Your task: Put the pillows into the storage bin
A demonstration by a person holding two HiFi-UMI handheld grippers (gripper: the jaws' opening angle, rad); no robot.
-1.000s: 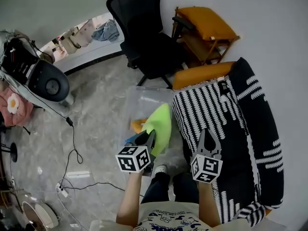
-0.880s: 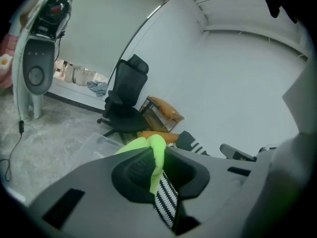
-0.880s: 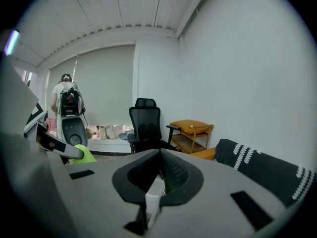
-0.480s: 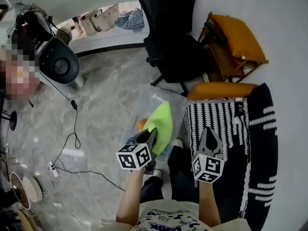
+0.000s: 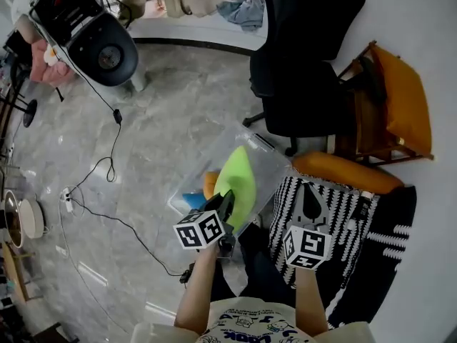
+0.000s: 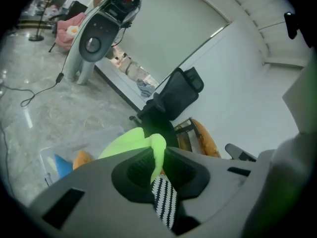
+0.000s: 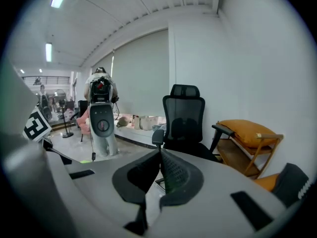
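Far left: white machine on the grey floor, cable trailing from it.
Centre: clear storage bin on the floor, with an orange item and a blue item inside.
Left hand-held gripper is nearly closed and clamps the edge of the lime-green pillow. The pillow hangs over the bin opening; can't tell if it touches the contents.
Right hand-held gripper has its jaws together with nothing between them, and sits above black-and-white striped fabric.
Just beyond the fabric is an orange pillow.
Black office chair is behind the bin, with an orange-cushioned wooden chair far right.
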